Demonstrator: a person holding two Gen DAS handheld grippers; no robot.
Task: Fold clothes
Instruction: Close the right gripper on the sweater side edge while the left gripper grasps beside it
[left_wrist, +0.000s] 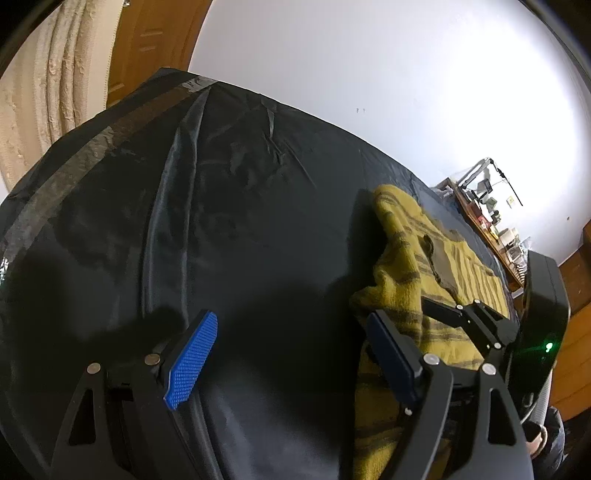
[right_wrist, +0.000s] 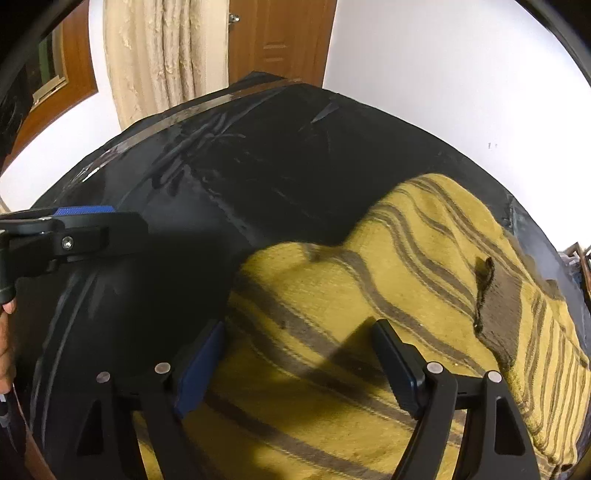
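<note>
- a mustard-yellow knitted garment (right_wrist: 369, 295) with wavy grey-brown stripes lies crumpled on the desk (left_wrist: 221, 203); its weave looks coarse and woolly, bunched into soft folds, with a plain brown panel and a dark slit towards 3 o'clock in the right wrist view.
- in the left wrist view the same garment (left_wrist: 406, 277) sits at 3 to 5 o'clock, near the desk's right edge.
- the right gripper (right_wrist: 301, 365) points down over the garment, its fingers standing well apart with striped knit showing between them; the left blue pad is at the cloth's left edge, and whether the pads touch the fabric i cannot tell; nothing is pinched.
- the left gripper (left_wrist: 291, 362) hovers over bare desk cover, fingers spread wide and holding nothing; its ribbed blue pad (left_wrist: 192, 354) faces the camera, and its right finger overlaps the garment's edge in the picture.
- the desk wears a glossy black sheet, wrinkled, with strips of shiny tape across its far end at 11 o'clock.
- beyond, at 10 to 12 o'clock, a cream textured curtain (right_wrist: 155, 55) hangs beside a brown wooden door (right_wrist: 280, 40); the wall is plain white.
- at 3 o'clock in the left wrist view, a cluttered wooden shelf (left_wrist: 491, 221) stands against the wall.
</note>
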